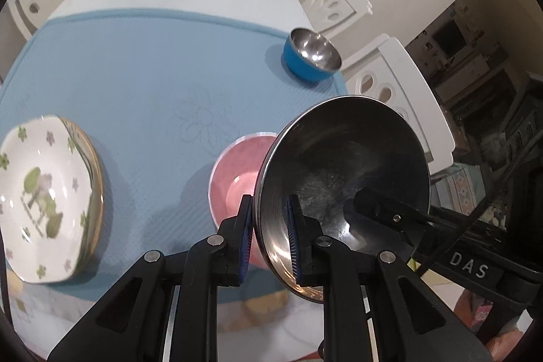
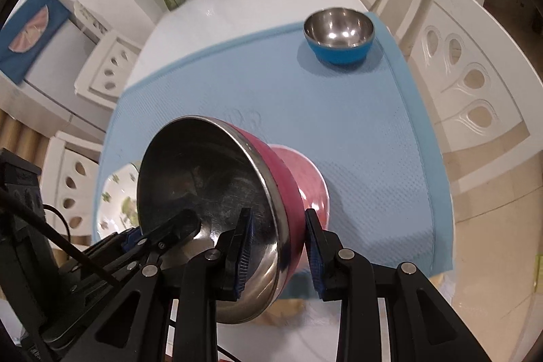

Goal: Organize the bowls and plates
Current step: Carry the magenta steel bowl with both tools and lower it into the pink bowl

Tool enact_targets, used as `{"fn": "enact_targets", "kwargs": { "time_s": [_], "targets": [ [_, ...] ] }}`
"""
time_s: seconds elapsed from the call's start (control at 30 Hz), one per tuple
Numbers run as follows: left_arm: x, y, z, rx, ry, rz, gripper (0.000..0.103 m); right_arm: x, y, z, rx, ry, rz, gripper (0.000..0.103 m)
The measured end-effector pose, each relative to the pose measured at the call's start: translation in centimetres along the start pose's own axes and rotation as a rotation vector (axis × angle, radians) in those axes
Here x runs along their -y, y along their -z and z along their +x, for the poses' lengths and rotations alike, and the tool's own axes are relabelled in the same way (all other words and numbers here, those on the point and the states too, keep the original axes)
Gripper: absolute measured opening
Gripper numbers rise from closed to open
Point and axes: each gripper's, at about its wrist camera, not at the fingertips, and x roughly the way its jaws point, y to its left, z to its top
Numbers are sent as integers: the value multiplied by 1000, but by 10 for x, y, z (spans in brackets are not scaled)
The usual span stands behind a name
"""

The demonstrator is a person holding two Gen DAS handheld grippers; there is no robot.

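Both grippers, left [image 1: 269, 238] and right [image 2: 280, 248], have their jaws clenched on opposite rims of the steel bowl [image 2: 217, 192], tilting it over the pink bowl [image 1: 234, 178], seemingly for nesting.

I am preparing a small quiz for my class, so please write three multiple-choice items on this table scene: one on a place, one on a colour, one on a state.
1. Where does the blue bowl with a steel inside stand?
A. far right corner of the light blue mat
B. on a chair
C. on the flowered plates

2. What colour is the outside of the steel-lined bowl being carried?
A. green
B. magenta pink
C. yellow

3. How is that bowl held?
A. left claw and right claw both clamp its rim
B. one claw only
C. it rests flat on the mat

Answers: 1 A, it sits by the mat's far right edge; 2 B, the right wrist view shows its pink wall; 3 A, each view shows pads on both sides of the rim.
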Motion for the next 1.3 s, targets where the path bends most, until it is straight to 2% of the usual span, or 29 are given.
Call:
{"fn": "enact_targets", "kwargs": {
  "time_s": [0.3,0.53,0.7,0.9,1.3],
  "targets": [
    [-11,18,18,-75,-3,-27,15,7,14,19,-75,2,34,30],
    [-9,8,30,-81,-20,3,15,9,14,34,-112,10,41,30],
    [-11,7,30,-56,-28,-2,15,13,13,44,-150,-8,70,31],
    [-10,7,35,-64,-65,28,15,11,14,54,-193,0,59,31],
    [-8,8,45,-74,-111,68,16,6,16,60,-198,38,19,31]
  ]
}}
